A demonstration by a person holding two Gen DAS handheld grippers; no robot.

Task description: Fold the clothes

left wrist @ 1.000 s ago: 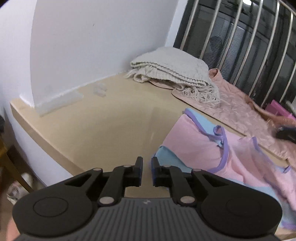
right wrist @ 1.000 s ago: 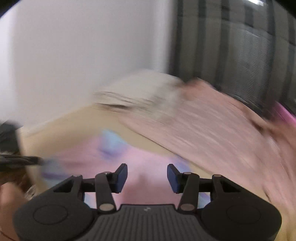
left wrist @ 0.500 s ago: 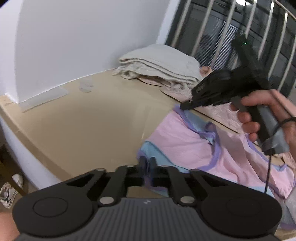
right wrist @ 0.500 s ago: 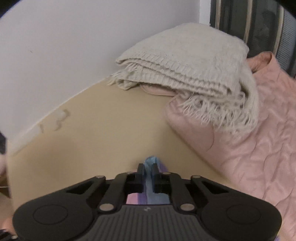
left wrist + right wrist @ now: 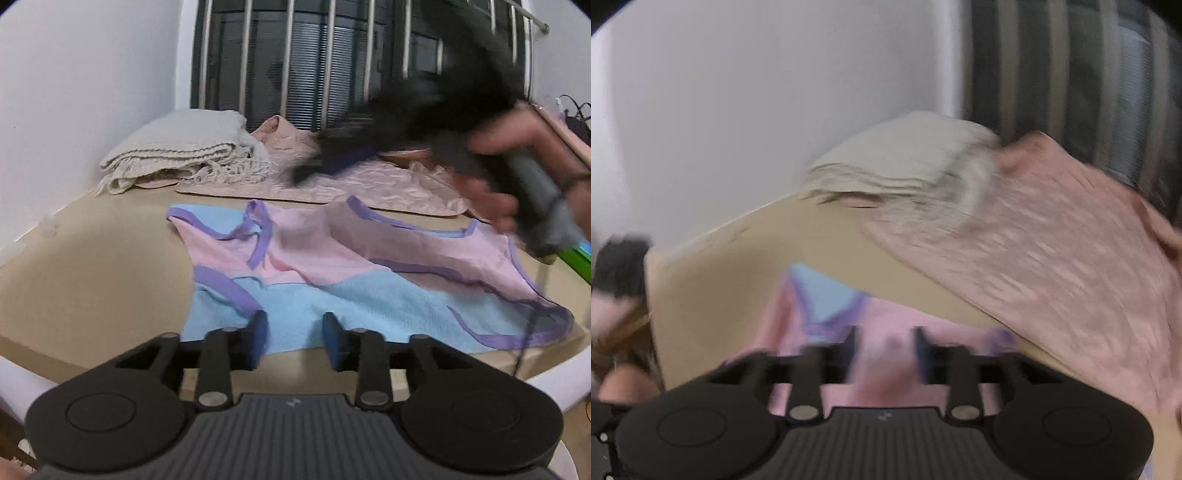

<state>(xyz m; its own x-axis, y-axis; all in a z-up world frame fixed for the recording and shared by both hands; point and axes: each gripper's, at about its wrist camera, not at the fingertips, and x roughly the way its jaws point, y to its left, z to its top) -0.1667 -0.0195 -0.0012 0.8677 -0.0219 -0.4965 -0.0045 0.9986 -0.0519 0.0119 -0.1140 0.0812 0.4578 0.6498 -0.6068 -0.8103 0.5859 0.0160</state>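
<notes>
At the table's [image 5: 92, 266] near edge the left gripper [image 5: 294, 334] hangs with jaws parted and empty over the blue hem of a pink, blue and purple garment [image 5: 332, 266], which lies spread, creased, one strap flipped over. Beyond it the right gripper [image 5: 884, 349] (blurred in motion) also gapes, holding nothing. Folded knit blanket [image 5: 184, 147] and pink quilt [image 5: 351, 181] fill the far edge, likely parked aside for working room.

One pink and blue garment [image 5: 332, 266] with purple trim at table centre; one folded cream knit blanket [image 5: 184, 147] at ten o'clock; one pink quilted cloth [image 5: 351, 184] at twelve; two grippers, left [image 5: 294, 334] and right [image 5: 885, 347], both spread apart; one beige table [image 5: 92, 258].
</notes>
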